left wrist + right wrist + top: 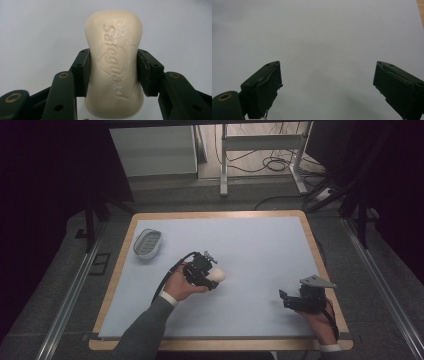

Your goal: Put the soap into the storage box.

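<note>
the left gripper [113, 72] clamps a cream soap [114, 62] by its waist, pads pressing both sides, above the table [260, 250] middle. the right gripper [327, 87] stands wide open, nothing between. a dish [148, 243] lies far left, well apart.

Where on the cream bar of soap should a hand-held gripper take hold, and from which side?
Probably at its narrowed waist, as the left hand-held gripper does now: the cream oval soap bar curves inward there, so pads on its two long edges seat well. Approach along its length from one end, embossed face up.
</note>
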Motion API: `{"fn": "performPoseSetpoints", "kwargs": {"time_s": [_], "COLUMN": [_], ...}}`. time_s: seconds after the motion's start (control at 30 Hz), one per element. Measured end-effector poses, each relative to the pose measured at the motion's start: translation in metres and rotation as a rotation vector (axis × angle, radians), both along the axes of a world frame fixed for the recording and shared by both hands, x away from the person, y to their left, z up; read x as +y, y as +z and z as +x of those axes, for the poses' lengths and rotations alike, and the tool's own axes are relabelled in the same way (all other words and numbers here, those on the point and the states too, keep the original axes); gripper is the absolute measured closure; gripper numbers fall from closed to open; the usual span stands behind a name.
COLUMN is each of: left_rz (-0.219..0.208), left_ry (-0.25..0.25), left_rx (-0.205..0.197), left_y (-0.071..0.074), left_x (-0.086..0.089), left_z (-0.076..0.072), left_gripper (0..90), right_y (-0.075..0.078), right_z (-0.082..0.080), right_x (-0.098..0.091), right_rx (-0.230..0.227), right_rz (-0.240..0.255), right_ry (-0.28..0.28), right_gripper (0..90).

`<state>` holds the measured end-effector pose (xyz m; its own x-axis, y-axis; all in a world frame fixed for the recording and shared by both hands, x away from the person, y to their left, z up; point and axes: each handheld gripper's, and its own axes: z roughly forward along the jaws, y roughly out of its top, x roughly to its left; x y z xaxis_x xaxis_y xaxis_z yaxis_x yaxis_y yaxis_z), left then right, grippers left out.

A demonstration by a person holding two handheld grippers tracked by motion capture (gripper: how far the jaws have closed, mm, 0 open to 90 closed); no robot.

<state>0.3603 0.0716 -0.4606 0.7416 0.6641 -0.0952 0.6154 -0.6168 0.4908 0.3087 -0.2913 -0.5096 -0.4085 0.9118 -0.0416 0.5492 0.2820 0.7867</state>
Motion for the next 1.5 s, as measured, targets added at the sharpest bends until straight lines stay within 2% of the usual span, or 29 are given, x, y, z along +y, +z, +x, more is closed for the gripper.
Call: {"fn": "performPoseSetpoints", "kwargs": {"time_s": [0.07,0.13,0.4,0.5,0.57,0.73,0.87,1.33,1.5], "left_rz": [0.009,0.019,0.015,0.02,0.02,0.017,0.031,0.045,0.052], "left_ry": [0.021,0.021,0.043,0.079,0.104,0.126,0.142,0.176,0.21], "left_rx": [0.001,0.001,-0.007,-0.013,-0.051,-0.049,-0.043,-0.032,-0.031], "left_y": [0.001,0.002,0.008,0.009,0.011,0.013,0.013,0.015,0.017], "left_x": [0.008,0.013,0.03,0.046,0.052,0.065,0.076,0.095,0.107], "left_z": [0.004,0.005,0.004,0.008,0.008,0.008,0.01,0.018,0.024], "left_gripper": [49.4,49.4,49.4,49.5,49.5,49.4,49.5,49.4,49.5], "right_y": [0.0,0.0,0.0,-0.001,0.0,0.002,0.0,-0.001,-0.002], "right_z": [0.0,0.0,0.0,0.001,0.001,0.0,0.001,0.001,0.001], "right_x": [-0.001,-0.001,-0.001,-0.002,-0.003,-0.005,-0.003,-0.003,-0.003], "right_rx": [-0.001,-0.001,-0.001,0.002,0.003,-0.003,0.006,0.01,0.011], "right_rz": [0.0,0.001,0.002,0.004,0.006,0.011,0.003,0.0,-0.003], "right_ry": [-0.001,-0.001,0.002,-0.008,-0.011,-0.018,-0.012,-0.01,-0.011], "right_gripper": [8.0,8.0,8.0,8.0,8.0,8.0,8.0,8.0,8.0]}}
